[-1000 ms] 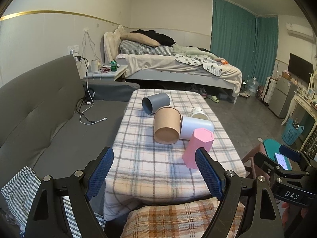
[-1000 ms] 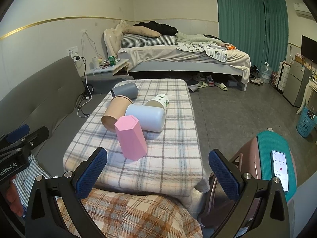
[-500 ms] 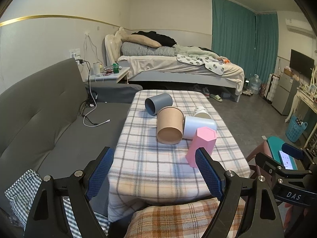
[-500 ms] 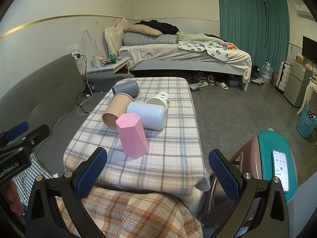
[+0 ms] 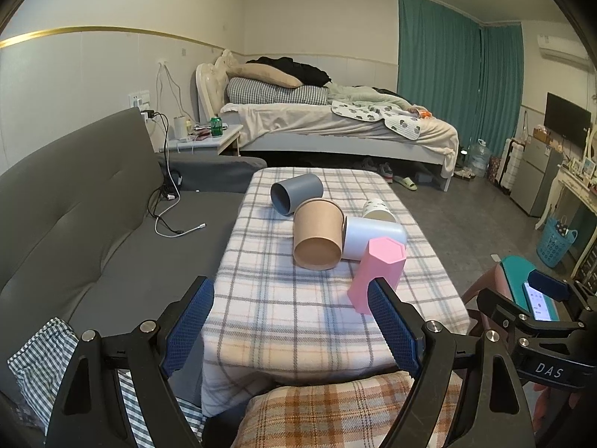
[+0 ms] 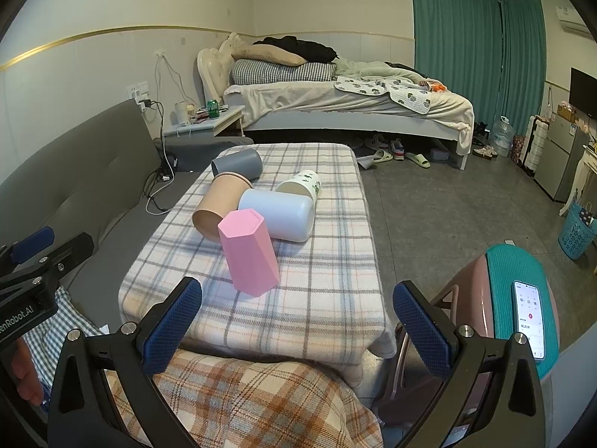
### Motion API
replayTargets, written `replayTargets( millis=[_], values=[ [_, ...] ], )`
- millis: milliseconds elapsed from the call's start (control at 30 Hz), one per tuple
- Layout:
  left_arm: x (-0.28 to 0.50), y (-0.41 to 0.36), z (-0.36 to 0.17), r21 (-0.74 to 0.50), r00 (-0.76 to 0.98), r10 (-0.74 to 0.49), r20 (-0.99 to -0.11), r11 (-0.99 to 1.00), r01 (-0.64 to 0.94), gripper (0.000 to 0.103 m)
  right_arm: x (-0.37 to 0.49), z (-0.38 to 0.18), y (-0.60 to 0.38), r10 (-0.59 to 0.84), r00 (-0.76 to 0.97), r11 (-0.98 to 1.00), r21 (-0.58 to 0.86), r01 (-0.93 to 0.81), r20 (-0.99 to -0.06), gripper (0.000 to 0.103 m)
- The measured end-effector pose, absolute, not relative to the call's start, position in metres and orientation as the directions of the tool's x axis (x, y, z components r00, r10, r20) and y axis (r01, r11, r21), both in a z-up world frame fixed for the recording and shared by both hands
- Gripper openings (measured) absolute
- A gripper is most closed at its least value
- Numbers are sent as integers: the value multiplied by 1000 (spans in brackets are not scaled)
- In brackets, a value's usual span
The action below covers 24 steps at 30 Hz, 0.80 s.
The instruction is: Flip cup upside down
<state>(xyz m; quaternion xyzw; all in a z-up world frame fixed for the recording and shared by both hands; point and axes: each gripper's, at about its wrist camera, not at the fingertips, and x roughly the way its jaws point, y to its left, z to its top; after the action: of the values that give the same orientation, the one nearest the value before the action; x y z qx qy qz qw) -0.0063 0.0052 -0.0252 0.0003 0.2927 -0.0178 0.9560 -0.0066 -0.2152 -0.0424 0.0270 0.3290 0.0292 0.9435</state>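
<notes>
Pink six-sided plastic cup point(image 6: 249, 255): stands closed-end up, near the tabletop's point(image 6: 328, 298) front edge.
Left claw point(image 5: 287, 330): wide open, empty.
Right claw point(image 6: 298, 326): wide open, empty, back from the cup.

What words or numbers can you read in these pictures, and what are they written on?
"DAS": on the black frame of the right gripper, seen from the left wrist camera.
"enRobot.AI": on the black frame of the left gripper, seen from the right wrist camera; the start is cut off.
Phone screen: digits too small to read surely.
Green can, white patterned cup: print too blurred to read.
</notes>
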Motion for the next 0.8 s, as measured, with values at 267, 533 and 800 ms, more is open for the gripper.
replayTargets(
  millis=[267,533,800],
  values=[
    [-7,5,-25,-9,828,-34,-559,999,35,87,-8,-42,-216,70,789,997,65,-38,-611,103],
    [-7,5,-25,-12,827,-36,-562,999,35,87,-8,-40,-216,70,786,997,64,-39,-614,103],
    [-7,5,-25,-12,827,-36,-562,999,35,87,-8,-40,-215,66,786,997,62,-36,-614,103]
  ],
)
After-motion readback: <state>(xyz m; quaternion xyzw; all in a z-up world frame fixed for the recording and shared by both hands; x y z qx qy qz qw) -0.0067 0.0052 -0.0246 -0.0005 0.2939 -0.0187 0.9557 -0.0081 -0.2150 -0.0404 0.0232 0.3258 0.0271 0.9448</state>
